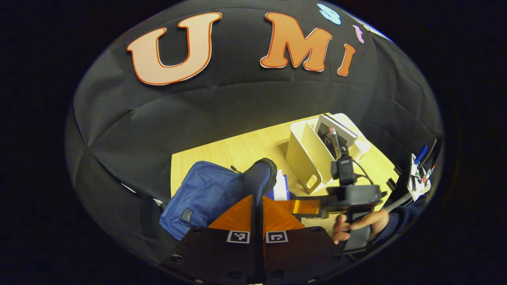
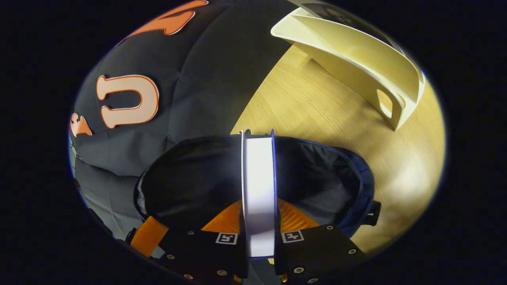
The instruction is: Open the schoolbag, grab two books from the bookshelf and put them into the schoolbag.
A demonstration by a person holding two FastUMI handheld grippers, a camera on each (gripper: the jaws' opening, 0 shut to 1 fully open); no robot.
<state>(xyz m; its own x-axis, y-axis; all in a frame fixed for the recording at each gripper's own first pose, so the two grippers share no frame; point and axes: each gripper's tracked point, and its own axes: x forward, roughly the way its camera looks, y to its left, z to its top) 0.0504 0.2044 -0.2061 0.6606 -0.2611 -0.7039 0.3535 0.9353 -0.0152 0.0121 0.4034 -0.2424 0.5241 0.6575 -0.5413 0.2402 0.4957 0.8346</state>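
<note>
In the right gripper view, the right gripper [image 2: 258, 237] is closed on a book [image 2: 258, 182], one finger pressing each cover, so the pale page edge faces the camera and fills the narrow gap between the jaws. The book's long axis runs straight ahead from the jaws, and its far end hangs over the dark open mouth of the blue schoolbag [image 2: 356, 186], which lies directly beyond and below the fingertips; the zipped rim curves around both sides of the book. Whether the far end has already entered the opening or only sits above it cannot be told. Ahead and to the right of these jaws, well apart across the wooden table [image 2: 317, 107], stands the cream bookshelf [image 2: 356, 51], a slotted file rack. In the left gripper view, the left gripper [image 1: 257, 221] has its fingers drawn almost together on a dark fold of the schoolbag's opening edge [image 1: 261, 174], a strip of fabric rising between them straight ahead, apparently holding the mouth up and open; the blue body of the bag lies ahead and to the left of these jaws. A bit of the book shows pale just to the right of that edge, and the other gripper with the person's hand [image 1: 356, 225] sits to the right, with the bookshelf beyond it holding at least one more book [image 1: 336, 128]. The coming move appears to be a straight push along the book's long axis down into the bag.
</note>
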